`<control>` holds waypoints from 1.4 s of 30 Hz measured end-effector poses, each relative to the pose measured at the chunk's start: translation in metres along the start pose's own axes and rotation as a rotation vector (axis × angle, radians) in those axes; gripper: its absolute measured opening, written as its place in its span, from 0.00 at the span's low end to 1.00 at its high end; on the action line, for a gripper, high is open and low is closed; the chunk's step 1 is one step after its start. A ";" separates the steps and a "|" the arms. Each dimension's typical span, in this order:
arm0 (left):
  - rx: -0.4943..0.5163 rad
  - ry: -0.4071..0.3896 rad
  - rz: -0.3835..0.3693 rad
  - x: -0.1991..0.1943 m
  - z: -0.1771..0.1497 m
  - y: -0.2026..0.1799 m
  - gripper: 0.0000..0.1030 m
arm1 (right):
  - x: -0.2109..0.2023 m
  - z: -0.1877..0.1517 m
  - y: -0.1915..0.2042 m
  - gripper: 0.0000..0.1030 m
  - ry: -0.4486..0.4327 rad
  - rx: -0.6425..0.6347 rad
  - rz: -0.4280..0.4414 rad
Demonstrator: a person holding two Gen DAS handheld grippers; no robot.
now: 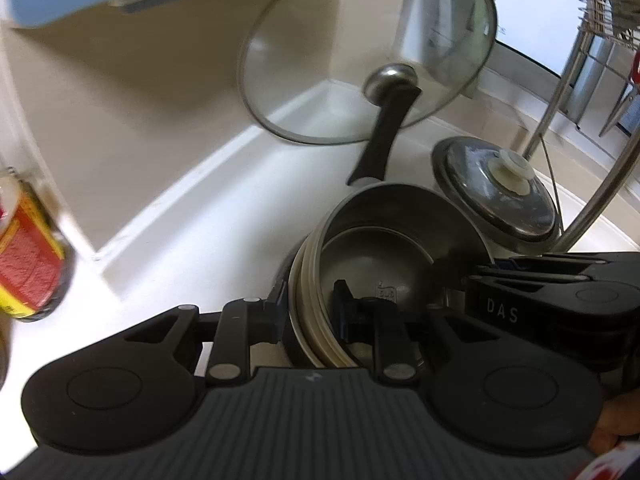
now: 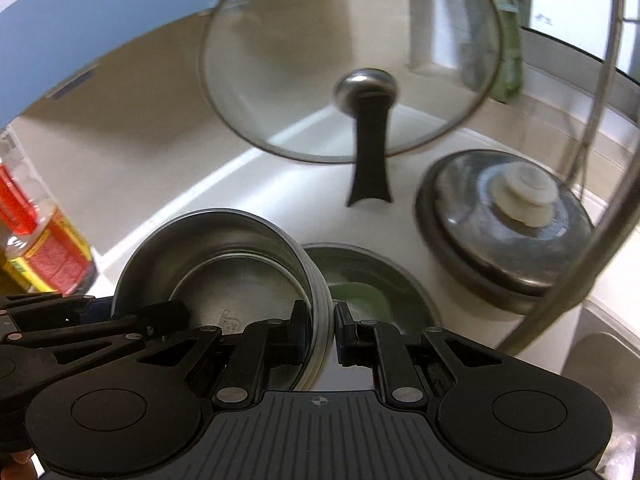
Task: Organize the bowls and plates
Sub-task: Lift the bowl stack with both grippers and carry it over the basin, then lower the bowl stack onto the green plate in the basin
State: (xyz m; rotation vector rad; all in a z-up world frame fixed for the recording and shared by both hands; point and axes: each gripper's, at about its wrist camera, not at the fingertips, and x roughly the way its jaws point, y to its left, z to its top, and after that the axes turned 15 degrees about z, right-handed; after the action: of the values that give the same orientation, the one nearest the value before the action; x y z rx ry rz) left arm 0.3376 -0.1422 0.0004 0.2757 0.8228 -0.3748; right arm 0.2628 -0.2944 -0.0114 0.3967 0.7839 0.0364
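A stack of stainless steel bowls (image 1: 384,248) hangs tilted above the white counter, carried between both grippers. My left gripper (image 1: 308,314) is shut on the stacked rims at the bowls' left side, one finger (image 1: 276,316) outside and the other inside. My right gripper (image 2: 320,330) is shut on the rims at the bowls' (image 2: 224,264) right side. Each gripper shows in the other's view: the right one (image 1: 520,300) beside the bowls, the left one (image 2: 80,332) at the lower left. A grey dish with something green in it (image 2: 372,288) lies on the counter under the bowls.
A glass lid (image 1: 360,52) with a steel knob and black handle (image 1: 384,132) leans in the wall corner. A steel pot with a white-knobbed lid (image 1: 496,192) stands to the right, by the dish rack's metal legs (image 1: 560,100). An oil bottle (image 1: 28,256) is at the left.
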 end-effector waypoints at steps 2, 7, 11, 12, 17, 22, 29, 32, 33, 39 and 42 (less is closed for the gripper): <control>0.008 0.009 -0.012 0.005 0.002 -0.007 0.20 | 0.000 0.001 -0.008 0.14 0.004 0.010 -0.014; 0.025 0.027 -0.030 0.016 0.004 -0.021 0.20 | 0.000 0.001 -0.023 0.14 0.015 0.031 -0.040; 0.032 0.048 -0.039 0.025 0.004 -0.028 0.20 | 0.004 0.000 -0.032 0.14 0.028 0.045 -0.052; 0.034 0.053 -0.040 0.027 0.004 -0.029 0.20 | 0.005 0.000 -0.034 0.14 0.031 0.048 -0.054; 0.039 0.068 -0.043 0.035 0.006 -0.033 0.20 | 0.012 -0.001 -0.042 0.14 0.046 0.059 -0.057; 0.044 0.080 -0.048 0.040 0.005 -0.034 0.20 | 0.015 -0.002 -0.046 0.13 0.056 0.062 -0.062; 0.053 0.087 -0.052 0.043 0.004 -0.036 0.20 | 0.018 -0.003 -0.049 0.13 0.065 0.074 -0.062; 0.052 0.091 -0.053 0.044 0.004 -0.036 0.20 | 0.019 -0.003 -0.050 0.13 0.069 0.074 -0.062; 0.052 0.092 -0.053 0.045 0.004 -0.037 0.20 | 0.020 -0.003 -0.050 0.13 0.069 0.074 -0.063; 0.051 0.097 -0.052 0.046 0.004 -0.036 0.20 | 0.022 -0.002 -0.050 0.13 0.076 0.072 -0.061; 0.049 0.100 -0.051 0.048 0.003 -0.036 0.20 | 0.023 -0.002 -0.050 0.13 0.080 0.069 -0.060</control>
State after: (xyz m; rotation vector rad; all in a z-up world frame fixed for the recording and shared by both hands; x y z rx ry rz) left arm 0.3540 -0.1860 -0.0368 0.3213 0.9207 -0.4319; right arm 0.2720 -0.3354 -0.0465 0.4394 0.8770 -0.0312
